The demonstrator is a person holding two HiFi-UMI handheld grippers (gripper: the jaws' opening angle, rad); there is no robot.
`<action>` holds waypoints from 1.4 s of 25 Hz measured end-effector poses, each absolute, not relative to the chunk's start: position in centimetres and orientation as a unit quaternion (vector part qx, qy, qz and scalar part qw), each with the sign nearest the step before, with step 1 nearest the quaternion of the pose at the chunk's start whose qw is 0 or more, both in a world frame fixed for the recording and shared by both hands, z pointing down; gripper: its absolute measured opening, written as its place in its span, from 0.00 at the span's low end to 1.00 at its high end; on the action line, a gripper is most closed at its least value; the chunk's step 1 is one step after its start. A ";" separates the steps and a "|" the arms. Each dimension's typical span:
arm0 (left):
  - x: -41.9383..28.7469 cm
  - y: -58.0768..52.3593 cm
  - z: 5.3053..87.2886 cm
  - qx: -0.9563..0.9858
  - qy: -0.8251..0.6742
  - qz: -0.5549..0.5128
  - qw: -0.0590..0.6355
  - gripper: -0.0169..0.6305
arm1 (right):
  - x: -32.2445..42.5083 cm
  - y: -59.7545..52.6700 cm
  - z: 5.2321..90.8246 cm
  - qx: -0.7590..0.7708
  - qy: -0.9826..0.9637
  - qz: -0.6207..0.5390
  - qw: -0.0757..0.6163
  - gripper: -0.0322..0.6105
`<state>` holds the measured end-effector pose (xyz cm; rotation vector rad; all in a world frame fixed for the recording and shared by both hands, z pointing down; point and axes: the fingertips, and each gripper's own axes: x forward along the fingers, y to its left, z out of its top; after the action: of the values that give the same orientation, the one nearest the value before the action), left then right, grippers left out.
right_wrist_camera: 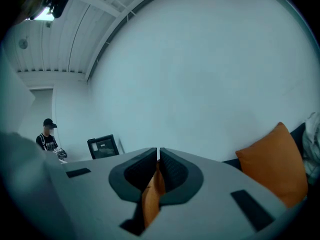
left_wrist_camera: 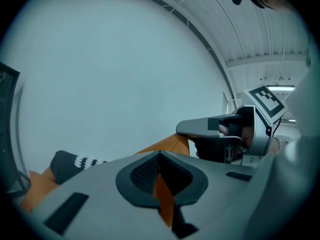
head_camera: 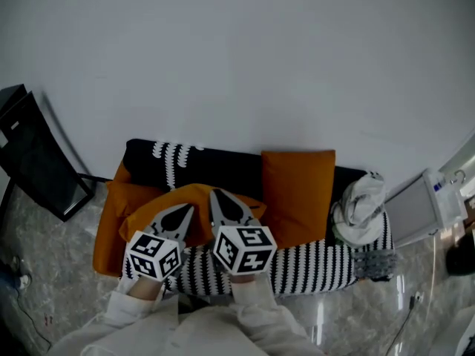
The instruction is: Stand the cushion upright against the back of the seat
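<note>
Cushion [head_camera: 194,196], orange: held up off the striped seat [head_camera: 312,269] at the sofa's left-middle, short of the dark backrest [head_camera: 223,163], its top edge bunched.
Left gripper [head_camera: 185,212]: jaws closed on a fold of the cushion's cover.
Right gripper [head_camera: 217,199]: likewise pinched on the orange cloth (a thin fold each, by the look of it).
Step, as I judge it: carrying the cushion toward the back. Next it wants setting on its lower edge and leaning flat against the backrest, beside the second cushion [head_camera: 297,191] already standing there.
Hands: side by side and close together, grippers pointing forward, nearly level
</note>
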<state>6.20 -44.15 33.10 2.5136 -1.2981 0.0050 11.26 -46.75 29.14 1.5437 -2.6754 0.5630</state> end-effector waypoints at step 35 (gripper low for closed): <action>4.4 -54.1 33.5 0.897 -0.405 0.030 0.174 0.04 | 11.7 -58.5 26.6 0.543 -0.827 0.141 -0.037 0.07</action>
<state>4.44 -54.05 33.46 2.5432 -1.1474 0.0851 11.75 -58.47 26.60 1.7483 -2.6613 0.4534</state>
